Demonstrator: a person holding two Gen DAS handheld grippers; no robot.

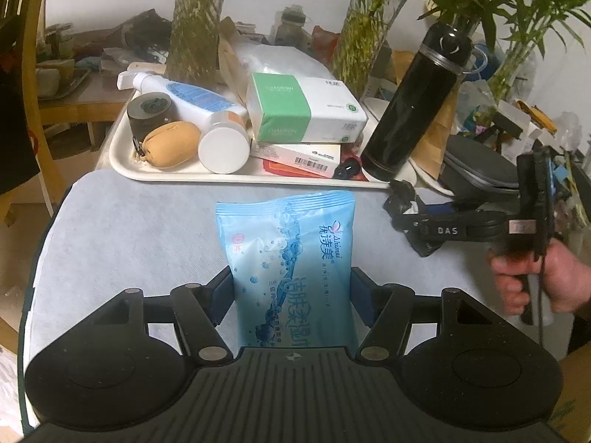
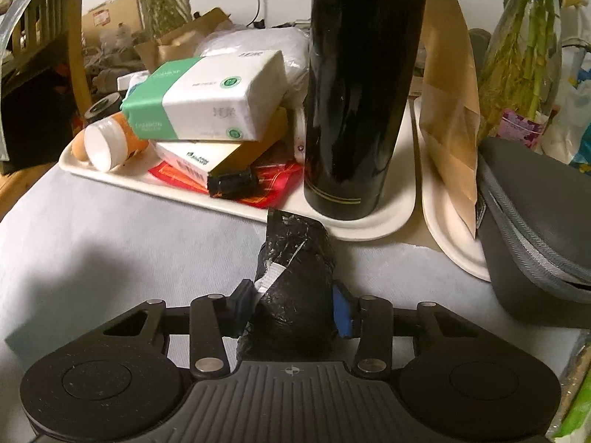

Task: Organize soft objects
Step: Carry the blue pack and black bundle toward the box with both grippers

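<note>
Left gripper (image 1: 291,288): jaws closed on the blue wet-wipe pack (image 1: 291,262), which lies flat on the pale surface (image 1: 129,229) just before the white tray (image 1: 122,162). Right gripper (image 2: 291,302): jaws clamped on a black wrapped bundle (image 2: 291,288), near the black flask (image 2: 362,92).

Judgement: grip softly and mid-body, lift each level, and clear the tray rim before setting down.

Legible: "CHAMROW" on the green-and-white tissue pack (image 1: 306,110); "DAS" on the right gripper's arm.

Pale blue wipes pack (image 1: 291,258) (white bubbles), glossy black flask (image 1: 410,103).
</note>
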